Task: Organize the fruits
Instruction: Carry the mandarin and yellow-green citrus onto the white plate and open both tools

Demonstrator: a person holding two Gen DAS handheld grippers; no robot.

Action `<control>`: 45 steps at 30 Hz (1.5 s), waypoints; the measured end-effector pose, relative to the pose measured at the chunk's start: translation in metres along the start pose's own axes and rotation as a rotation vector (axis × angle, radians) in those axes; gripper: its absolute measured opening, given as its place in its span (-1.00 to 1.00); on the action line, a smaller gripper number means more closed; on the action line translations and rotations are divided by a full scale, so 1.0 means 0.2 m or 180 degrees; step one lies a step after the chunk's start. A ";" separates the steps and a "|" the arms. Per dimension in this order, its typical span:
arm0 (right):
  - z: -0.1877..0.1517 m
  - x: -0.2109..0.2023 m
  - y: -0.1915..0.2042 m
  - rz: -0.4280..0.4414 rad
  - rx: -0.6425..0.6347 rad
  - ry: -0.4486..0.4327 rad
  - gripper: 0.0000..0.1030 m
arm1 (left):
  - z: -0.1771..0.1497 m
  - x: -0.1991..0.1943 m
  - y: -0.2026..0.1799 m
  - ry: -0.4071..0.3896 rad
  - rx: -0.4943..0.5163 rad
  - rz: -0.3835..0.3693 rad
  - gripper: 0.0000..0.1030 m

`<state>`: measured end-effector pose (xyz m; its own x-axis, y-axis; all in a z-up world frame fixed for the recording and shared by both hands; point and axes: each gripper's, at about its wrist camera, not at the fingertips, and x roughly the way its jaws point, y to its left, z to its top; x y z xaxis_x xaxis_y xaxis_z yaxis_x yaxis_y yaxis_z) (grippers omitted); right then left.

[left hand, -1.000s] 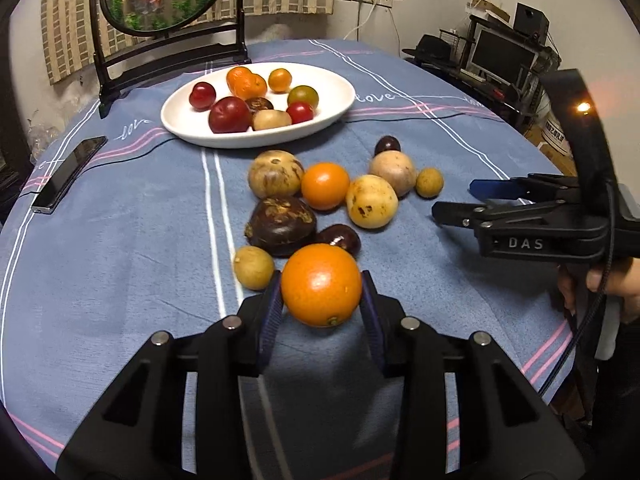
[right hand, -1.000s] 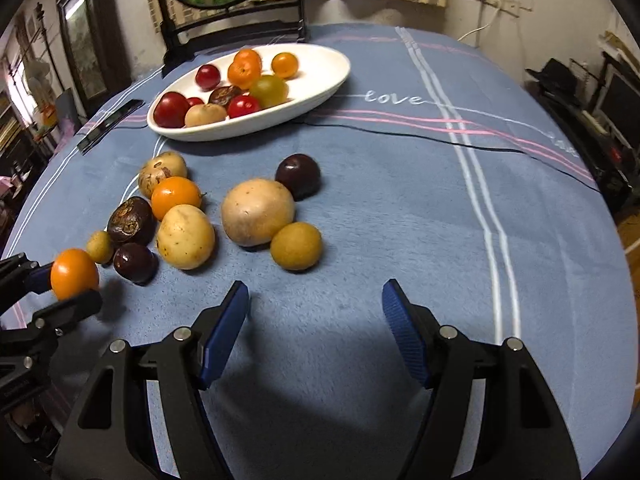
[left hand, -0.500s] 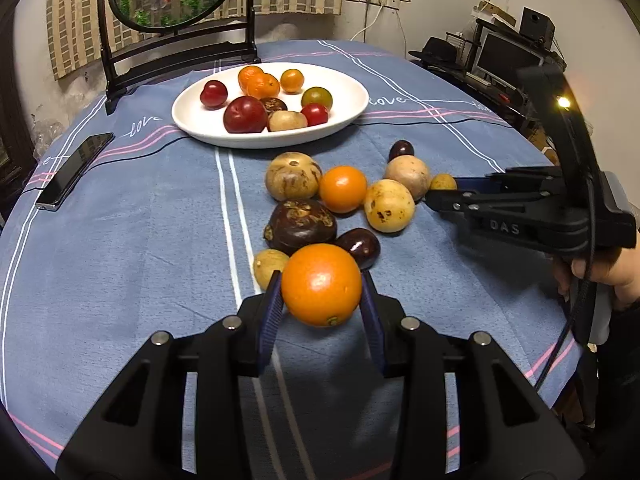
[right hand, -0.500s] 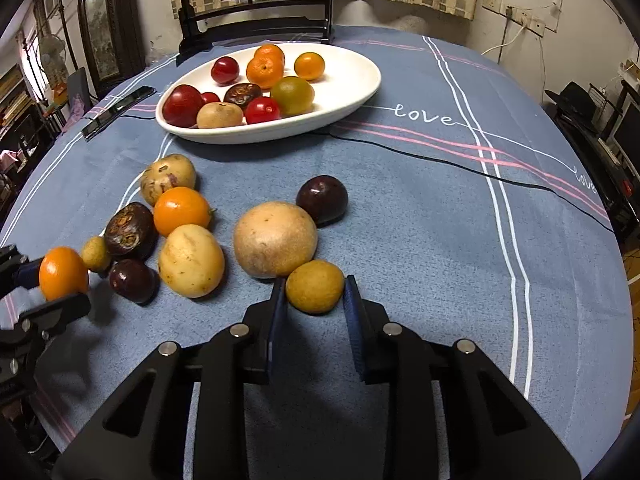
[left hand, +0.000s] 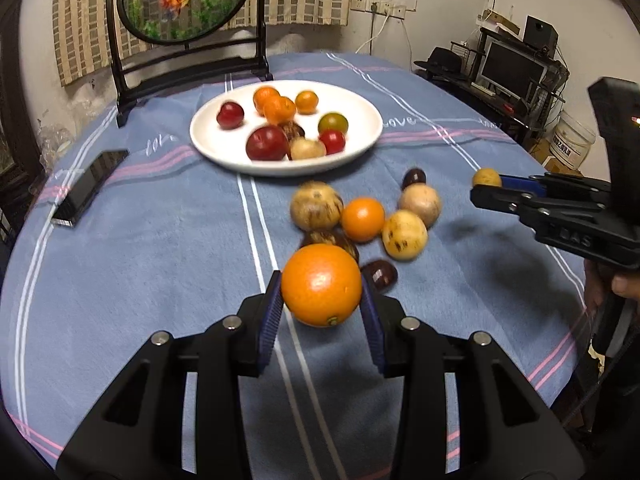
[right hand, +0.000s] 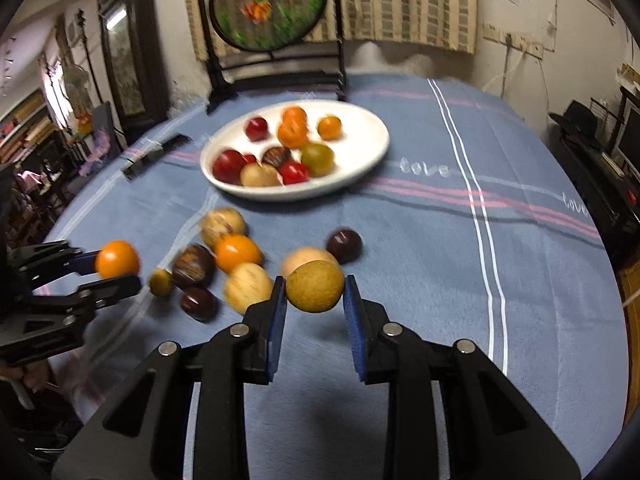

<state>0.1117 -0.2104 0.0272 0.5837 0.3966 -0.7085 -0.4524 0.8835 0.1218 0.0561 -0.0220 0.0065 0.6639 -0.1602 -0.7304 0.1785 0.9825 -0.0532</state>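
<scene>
Gripping a large orange [left hand: 321, 285] between its blue pads, the left gripper [left hand: 322, 312] holds the fruit clear of the blue-clothed worktop [left hand: 160, 248], on the near side of the white plate [left hand: 360, 120]. The right gripper [right hand: 315, 312] has its jaws closed on a small yellow-brown fruit [right hand: 315, 286], likewise raised off the cloth and nearer than the plate. Loose fruit lies between both grippers and the plate, including a small orange [left hand: 362, 219] and a dark purple fruit [right hand: 344, 245], while the plate itself carries red, orange and green pieces.
</scene>
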 end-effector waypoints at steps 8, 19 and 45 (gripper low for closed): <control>0.18 0.00 0.05 0.0084 -0.0039 -0.0178 -0.44 | 0.26 -0.02 0.08 -0.0237 0.0032 0.0135 -0.26; 0.46 0.23 0.06 0.0070 0.0099 -0.0226 -0.44 | 0.55 0.23 0.24 -0.0241 -0.0275 0.0154 -0.26; 0.59 0.64 0.08 0.0029 0.0188 0.0167 0.00 | 0.66 0.57 0.45 -0.0155 -0.0768 0.0261 0.20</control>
<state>0.2579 -0.1165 0.0205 0.5429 0.3925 -0.7424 -0.4162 0.8936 0.1681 0.2440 0.0361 0.0096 0.7042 -0.0777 -0.7057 -0.0518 0.9857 -0.1602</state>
